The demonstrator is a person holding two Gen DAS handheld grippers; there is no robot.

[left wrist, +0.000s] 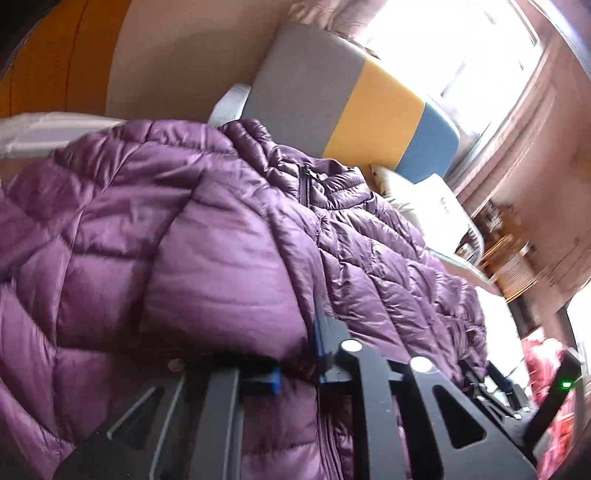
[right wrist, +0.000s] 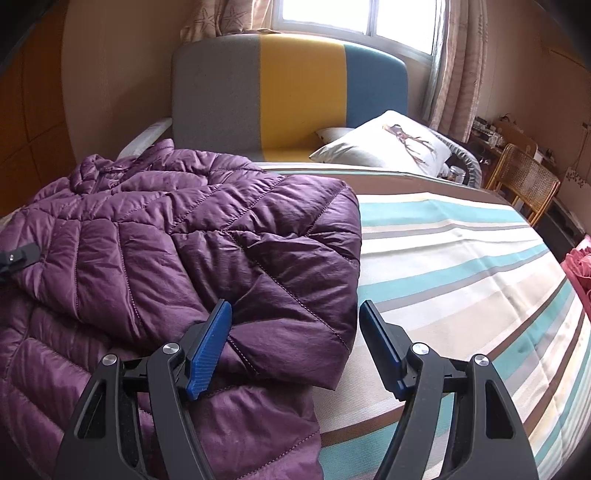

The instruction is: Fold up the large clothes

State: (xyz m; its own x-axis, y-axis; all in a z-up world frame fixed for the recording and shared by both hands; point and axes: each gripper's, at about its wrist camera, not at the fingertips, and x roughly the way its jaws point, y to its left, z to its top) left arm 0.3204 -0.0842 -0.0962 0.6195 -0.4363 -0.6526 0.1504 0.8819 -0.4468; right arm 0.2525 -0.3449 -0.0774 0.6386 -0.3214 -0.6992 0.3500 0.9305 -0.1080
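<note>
Purple quilted nylon fills both views: a puffer jacket (right wrist: 177,236) lies on a striped bed (right wrist: 461,258), its collar towards the headboard (right wrist: 288,92) of grey, yellow and blue panels.

The left tongs (left wrist: 299,365) are closed on a fold of the jacket, the blue pads (left wrist: 275,380) pinching the fabric, which bulges up and over them and hides most of the jaws. That view is tilted.

The right tongs (right wrist: 295,347) stand wide apart and hold nothing. The left finger (right wrist: 208,350) lies over the jacket's folded-over edge, and the right finger (right wrist: 380,347) is over the bare striped cover just beside that edge; whether either touches cannot be told.

Ahead of the right tongs and to their right, a white pillow (right wrist: 388,147) leans by the headboard. A cane chair (right wrist: 524,184) stands farther right, beyond the bed, and a curtained window (right wrist: 351,18) is behind the headboard.
</note>
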